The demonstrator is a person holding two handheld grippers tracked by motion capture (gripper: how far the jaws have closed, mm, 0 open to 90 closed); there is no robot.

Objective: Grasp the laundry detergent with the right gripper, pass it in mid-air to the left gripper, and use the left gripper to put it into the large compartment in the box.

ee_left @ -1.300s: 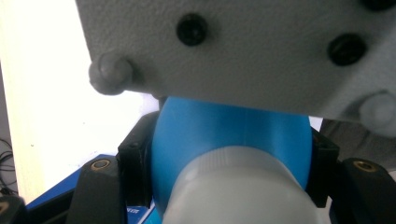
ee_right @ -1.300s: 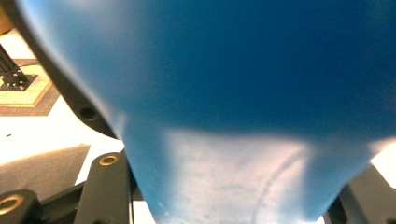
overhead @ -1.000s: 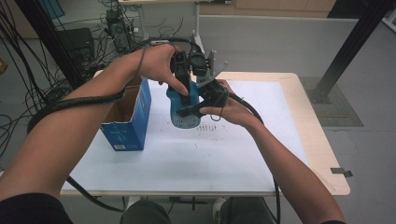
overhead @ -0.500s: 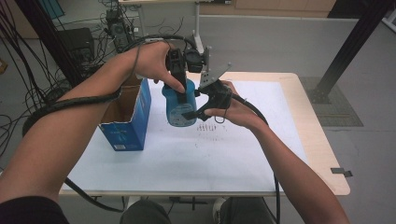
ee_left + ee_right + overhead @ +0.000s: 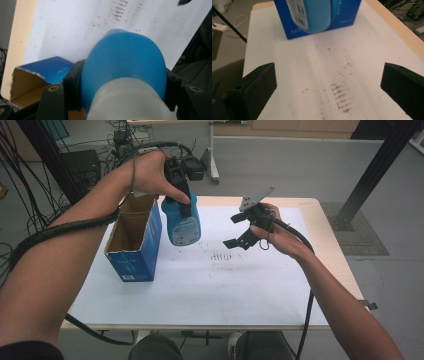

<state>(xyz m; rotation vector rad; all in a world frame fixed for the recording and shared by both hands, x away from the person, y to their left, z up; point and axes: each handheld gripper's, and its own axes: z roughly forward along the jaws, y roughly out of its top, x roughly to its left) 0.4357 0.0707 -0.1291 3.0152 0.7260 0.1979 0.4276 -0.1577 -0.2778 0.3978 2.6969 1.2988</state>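
My left claw (image 5: 181, 195) pinches the blue bottle (image 5: 182, 222) near its top, holding it in the air just beside the open box (image 5: 134, 251). My right claw (image 5: 240, 230), whose jaws have just been opening, stands spread wide with nothing between them, over the table (image 5: 200, 290), apart from the bottle.

The setting was a lab or robotics test room rather than a home. A plain wooden table (image 5: 330, 240) stood on a bare grey floor (image 5: 300, 165), its top covered by a white sheet (image 5: 200, 290) smudged with dark marks. At ten o'clock from the table, thick bundles of black cables (image 5: 30, 175) hung beside dark equipment (image 5: 75, 165). At twelve o'clock stood a metal stand (image 5: 212, 155) with more wiring around it. At two o'clock a black frame post (image 5: 375, 170) rose from a floor plate (image 5: 360, 227).
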